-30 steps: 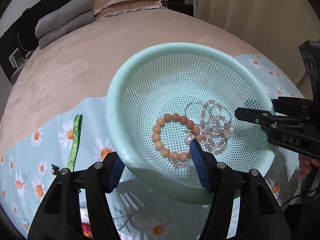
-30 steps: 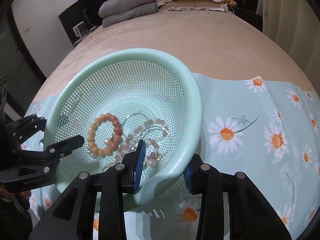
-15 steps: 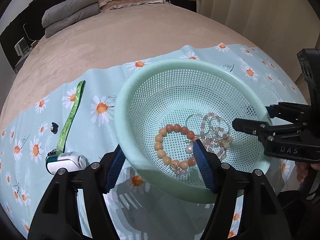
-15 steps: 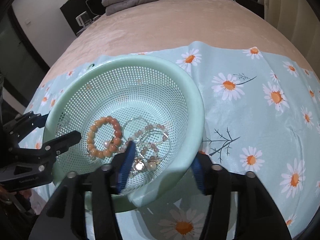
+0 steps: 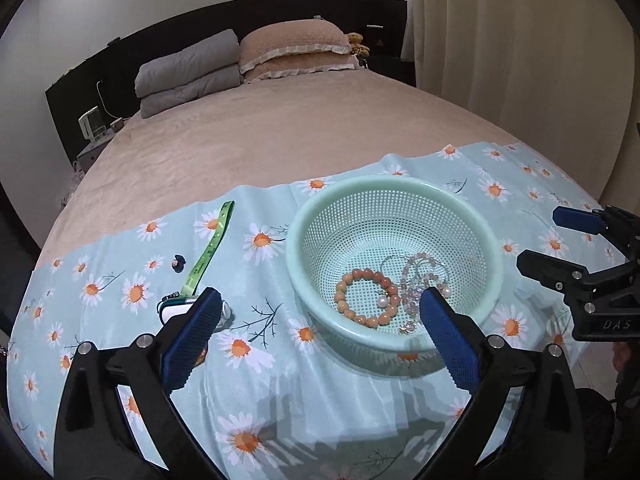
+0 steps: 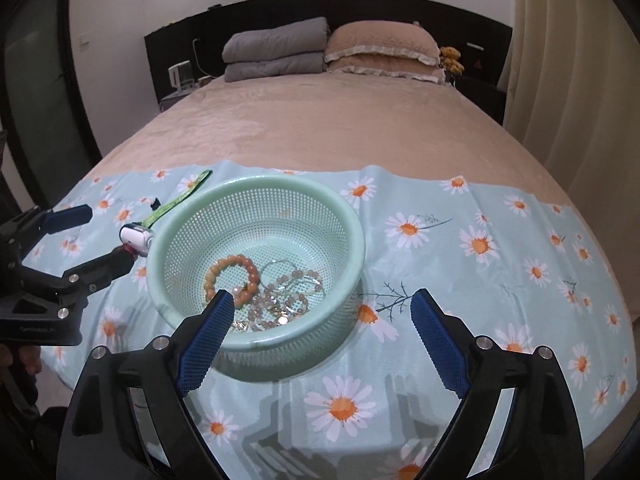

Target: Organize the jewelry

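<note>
A mint-green mesh basket [image 5: 384, 188] [image 6: 256, 188] stands on a daisy-print cloth [image 5: 280, 400] on the bed. Inside lie an orange bead bracelet [image 5: 366, 296] [image 6: 230, 276], a pale pink bead bracelet [image 5: 424, 276] [image 6: 292, 292], thin silver hoops and pearl pieces. My left gripper [image 5: 320, 328] is open and empty, pulled back in front of the basket; it also shows in the right wrist view [image 6: 96, 236]. My right gripper [image 6: 320, 328] is open and empty, near the basket's front; it also shows in the left wrist view [image 5: 552, 240].
A green strap [image 5: 208, 252] [image 6: 180, 196] with a small white device [image 5: 180, 308] [image 6: 136, 236] lies on the cloth left of the basket, beside a small dark clip [image 5: 178, 262]. Pillows [image 5: 296, 52] and folded grey blankets [image 5: 188, 72] sit at the bed's head. Curtains hang at right.
Both grippers have let go of the basket rim, opened wide and drawn back and up. The basket now rests on the cloth.
</note>
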{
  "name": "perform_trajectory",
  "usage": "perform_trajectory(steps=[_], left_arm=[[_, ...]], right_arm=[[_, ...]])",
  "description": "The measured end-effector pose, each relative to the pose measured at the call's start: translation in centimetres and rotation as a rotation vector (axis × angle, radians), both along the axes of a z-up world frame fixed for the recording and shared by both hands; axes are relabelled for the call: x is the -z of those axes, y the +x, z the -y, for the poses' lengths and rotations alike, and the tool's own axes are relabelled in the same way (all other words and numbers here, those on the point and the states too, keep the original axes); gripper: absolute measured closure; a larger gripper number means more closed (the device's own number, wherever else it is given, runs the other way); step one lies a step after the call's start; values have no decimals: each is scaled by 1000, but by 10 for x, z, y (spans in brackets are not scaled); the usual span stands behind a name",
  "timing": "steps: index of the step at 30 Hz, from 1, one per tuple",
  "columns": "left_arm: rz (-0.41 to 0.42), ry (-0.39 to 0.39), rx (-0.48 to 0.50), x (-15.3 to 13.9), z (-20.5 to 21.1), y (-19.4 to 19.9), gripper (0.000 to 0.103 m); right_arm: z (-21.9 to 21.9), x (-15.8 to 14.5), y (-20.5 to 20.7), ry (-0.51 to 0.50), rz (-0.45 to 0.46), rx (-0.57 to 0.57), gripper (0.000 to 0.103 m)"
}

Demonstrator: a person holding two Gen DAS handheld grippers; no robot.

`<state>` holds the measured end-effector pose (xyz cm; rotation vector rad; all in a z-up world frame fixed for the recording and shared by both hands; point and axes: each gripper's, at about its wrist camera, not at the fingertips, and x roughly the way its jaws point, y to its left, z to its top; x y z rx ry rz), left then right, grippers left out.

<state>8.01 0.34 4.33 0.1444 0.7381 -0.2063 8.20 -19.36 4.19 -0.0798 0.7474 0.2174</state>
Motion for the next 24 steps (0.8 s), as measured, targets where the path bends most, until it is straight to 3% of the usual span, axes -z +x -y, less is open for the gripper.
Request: perform_trajectory(steps=[6, 13, 18, 24], left_arm=[[48, 10, 11, -1, 6, -31, 6], [93, -35, -10, 16, 3, -49, 6], [135, -79, -79, 22, -3, -55, 6], [157, -116, -118, 26, -12, -57, 6]], right_arm=[[-15, -4, -42, -53, 143, -46, 17], [-16, 9, -65, -4, 234, -16, 17], [-6, 12, -62, 41, 237, 50, 15], [6, 28, -45, 91, 154, 64, 8]])
